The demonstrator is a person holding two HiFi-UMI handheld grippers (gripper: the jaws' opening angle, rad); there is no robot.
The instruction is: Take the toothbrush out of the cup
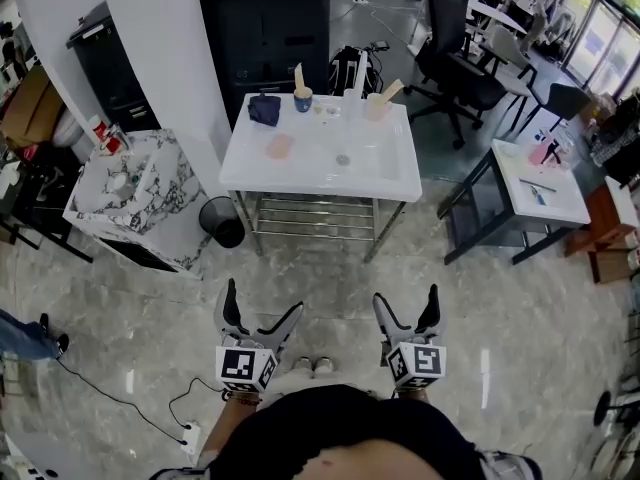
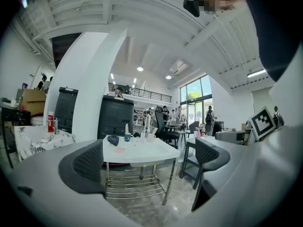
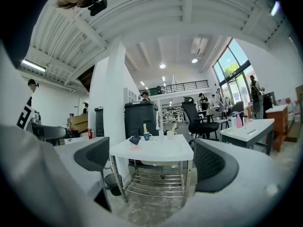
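A white sink table [image 1: 385,173] stands a few steps ahead of me. At its back edge a blue cup [image 1: 302,99] holds an upright pale toothbrush [image 1: 298,76]. To its right a beige cup [image 1: 377,105] holds another slanted brush. The gripper views show the blue cup [image 2: 127,137] [image 3: 147,136] far off. My left gripper [image 1: 264,300] and right gripper [image 1: 407,296] hang side by side over the floor, well short of the table. Both are open, with nothing between their fingers [image 2: 87,167] [image 3: 215,167].
On the table lie a dark blue cloth [image 1: 264,108] and a pink pad [image 1: 279,146]. A marble-topped cabinet [image 1: 130,193] and a black bin [image 1: 222,221] stand left of it. An office chair [image 1: 455,58] and a small white table [image 1: 540,183] are at the right. A cable [image 1: 130,403] crosses the floor.
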